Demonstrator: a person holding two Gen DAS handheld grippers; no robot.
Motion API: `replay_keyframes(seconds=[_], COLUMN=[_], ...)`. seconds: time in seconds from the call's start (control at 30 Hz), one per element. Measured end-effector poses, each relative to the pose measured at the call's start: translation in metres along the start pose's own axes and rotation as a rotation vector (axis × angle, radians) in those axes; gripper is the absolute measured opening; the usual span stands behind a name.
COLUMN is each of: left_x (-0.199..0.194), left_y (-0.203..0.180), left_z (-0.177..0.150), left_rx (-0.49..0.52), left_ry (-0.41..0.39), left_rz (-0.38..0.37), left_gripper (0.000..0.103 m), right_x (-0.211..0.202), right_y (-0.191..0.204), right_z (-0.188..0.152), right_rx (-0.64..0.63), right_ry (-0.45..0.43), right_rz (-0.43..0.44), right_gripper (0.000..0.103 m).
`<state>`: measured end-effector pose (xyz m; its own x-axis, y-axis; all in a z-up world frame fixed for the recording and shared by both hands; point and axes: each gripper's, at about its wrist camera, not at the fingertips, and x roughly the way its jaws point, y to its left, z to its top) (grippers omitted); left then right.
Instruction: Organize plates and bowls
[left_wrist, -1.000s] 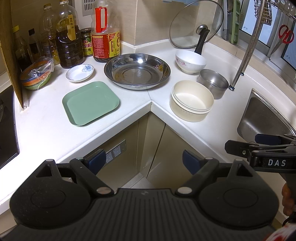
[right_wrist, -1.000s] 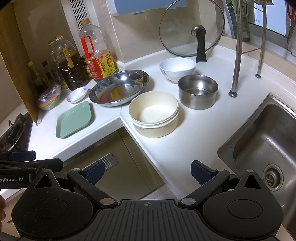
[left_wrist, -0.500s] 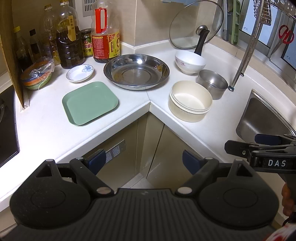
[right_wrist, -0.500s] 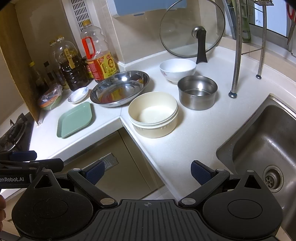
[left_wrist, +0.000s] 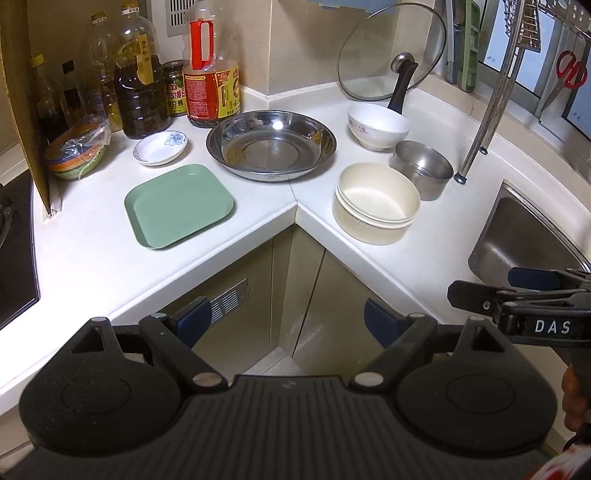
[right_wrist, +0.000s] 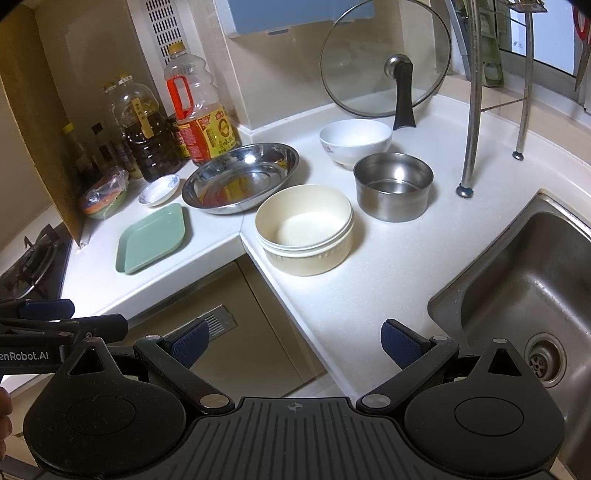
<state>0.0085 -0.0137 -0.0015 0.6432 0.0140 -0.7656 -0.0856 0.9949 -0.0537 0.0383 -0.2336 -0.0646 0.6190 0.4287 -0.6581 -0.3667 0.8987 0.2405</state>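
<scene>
From my left wrist camera, my left gripper (left_wrist: 284, 317) has its blue pads spread wide apart, holding nothing, hanging over the cupboard corner short of the counter (left_wrist: 88, 254). At about 11 o'clock lies the green plate (left_wrist: 179, 205), with the small saucer (left_wrist: 160, 148) beyond it; the steel basin (left_wrist: 271, 144) sits at 12, the cream bowl (left_wrist: 376, 203) at 1 o'clock, the steel pot (left_wrist: 423, 168) and white bowl (left_wrist: 378, 125) behind that. My right gripper (left_wrist: 517, 291) shows at 3 o'clock, its side reading "DAS". From my right wrist camera, my right gripper (right_wrist: 295, 341) is likewise wide apart and empty, above the counter edge beside the sink (right_wrist: 524, 280). The cream bowl (right_wrist: 304, 229) stands at 12, the green plate (right_wrist: 151, 238) at 10. My left gripper (right_wrist: 66, 321) enters at 9 o'clock, marked "enRobot.AI". The bottle labels are too small to read.
</scene>
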Motion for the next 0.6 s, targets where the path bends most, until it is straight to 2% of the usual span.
replay_keyframes(seconds=[0.27, 0.6], left_x=[-0.003, -0.013], left_y=[-0.002, 0.005], left_z=[0.001, -0.003], left_rx=[-0.018, -0.070], left_ry=[-0.006, -0.049], left_rz=[0.019, 0.114], left_gripper=[0.089, 0.087], right_x=[-0.001, 0.003], right_y=[-0.007, -0.010], right_z=[0.001, 0.002], right_rx=[-0.011, -0.054], right_ry=[-0.003, -0.029], right_rz=[0.029, 0.108], right_gripper=[0.099, 0.099])
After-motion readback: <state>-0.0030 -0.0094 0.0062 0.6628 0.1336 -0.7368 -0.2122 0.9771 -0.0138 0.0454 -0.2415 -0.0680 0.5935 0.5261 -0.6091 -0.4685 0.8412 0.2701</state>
